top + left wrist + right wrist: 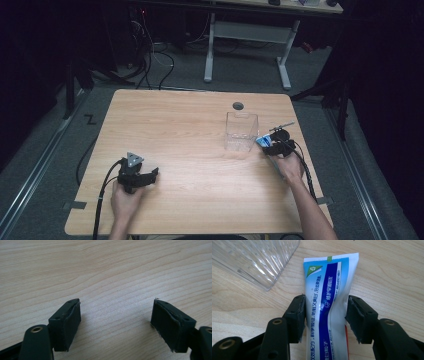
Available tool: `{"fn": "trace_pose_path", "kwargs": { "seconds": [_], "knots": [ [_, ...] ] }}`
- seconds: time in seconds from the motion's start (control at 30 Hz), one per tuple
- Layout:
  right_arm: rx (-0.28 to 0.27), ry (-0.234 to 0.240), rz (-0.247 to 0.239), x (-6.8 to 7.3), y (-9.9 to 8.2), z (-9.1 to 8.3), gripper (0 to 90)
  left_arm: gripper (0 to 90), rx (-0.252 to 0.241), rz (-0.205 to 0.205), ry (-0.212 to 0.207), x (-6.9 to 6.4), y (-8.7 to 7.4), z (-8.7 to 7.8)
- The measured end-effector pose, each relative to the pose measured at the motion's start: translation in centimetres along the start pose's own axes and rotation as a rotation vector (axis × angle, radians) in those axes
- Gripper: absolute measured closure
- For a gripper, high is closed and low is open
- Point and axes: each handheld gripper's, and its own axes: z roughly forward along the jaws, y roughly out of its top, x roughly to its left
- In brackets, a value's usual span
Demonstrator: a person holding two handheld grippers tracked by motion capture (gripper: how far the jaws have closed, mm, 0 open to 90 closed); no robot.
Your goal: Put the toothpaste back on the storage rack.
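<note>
A blue and white toothpaste tube (324, 285) lies flat on the wooden table (190, 130), just right of a clear plastic box (241, 131). My right gripper (327, 317) straddles the tube, with one black pad against each long edge. In the high view this gripper (272, 145) sits at the table's right side with the tube's end (262, 141) poking out toward the box. My left gripper (150, 175) rests near the front left, and its jaws (117, 307) stand wide apart over bare wood with nothing between them.
The ribbed corner of the clear box (254, 260) lies close to the upper left of the tube. A thin grey stick (281, 126) lies just beyond the right gripper. A round cable hole (238, 105) sits behind the box. The table's right edge is near.
</note>
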Motion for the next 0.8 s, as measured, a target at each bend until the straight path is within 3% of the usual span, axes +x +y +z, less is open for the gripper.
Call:
{"fn": "trace_pose_path", "kwargs": {
  "seconds": [0.4,0.5,0.8],
  "knots": [
    [0.055,0.013,0.015,-0.3,0.4,0.4,49.7,24.3,0.0,0.001,0.0,0.0,0.0,0.0],
    [0.097,0.013,0.005,-0.3,0.9,0.5,49.4,24.3,0.0,0.0,0.0,0.0,0.0,0.0],
    [0.151,0.008,-0.006,-0.4,1.3,0.7,53.4,24.3,0.0,0.001,0.0,0.0,0.0,0.0]
  ]
}}
